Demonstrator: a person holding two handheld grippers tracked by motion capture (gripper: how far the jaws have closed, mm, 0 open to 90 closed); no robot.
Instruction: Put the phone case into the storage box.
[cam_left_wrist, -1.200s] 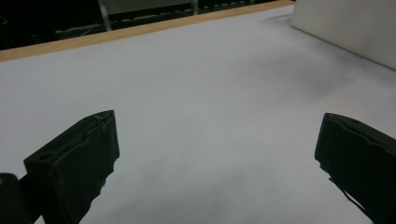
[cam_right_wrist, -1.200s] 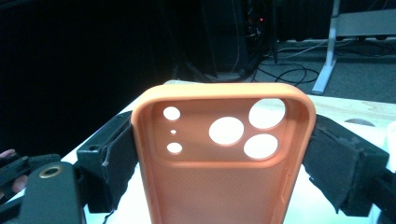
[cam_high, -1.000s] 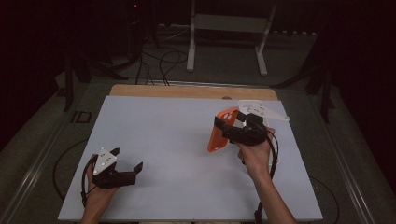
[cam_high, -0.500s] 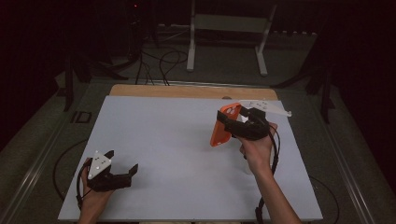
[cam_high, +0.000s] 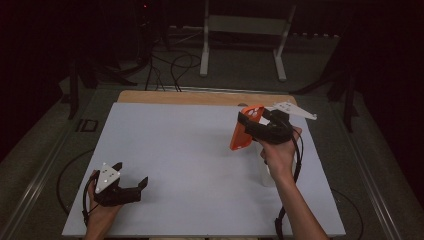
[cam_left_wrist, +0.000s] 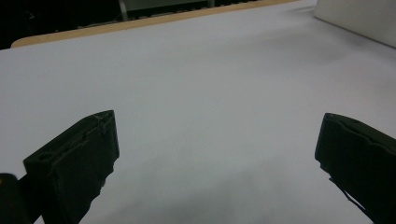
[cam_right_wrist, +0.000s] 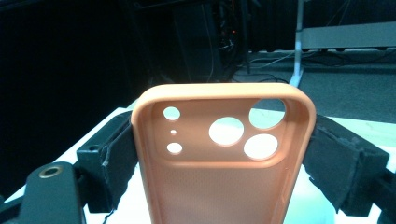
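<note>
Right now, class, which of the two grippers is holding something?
The right gripper: it is shut on an orange phone case, lifted above the table. The left gripper is open.

The phone case looks like matt orange rubbery plastic, finely stippled inside; the bench is smooth matt white, wood at its far edge.

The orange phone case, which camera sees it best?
The right gripper view: the orange phone case sits close up between the right tool's jaws, its camera holes clear. The high view shows it small and edge-on above the table.
</note>
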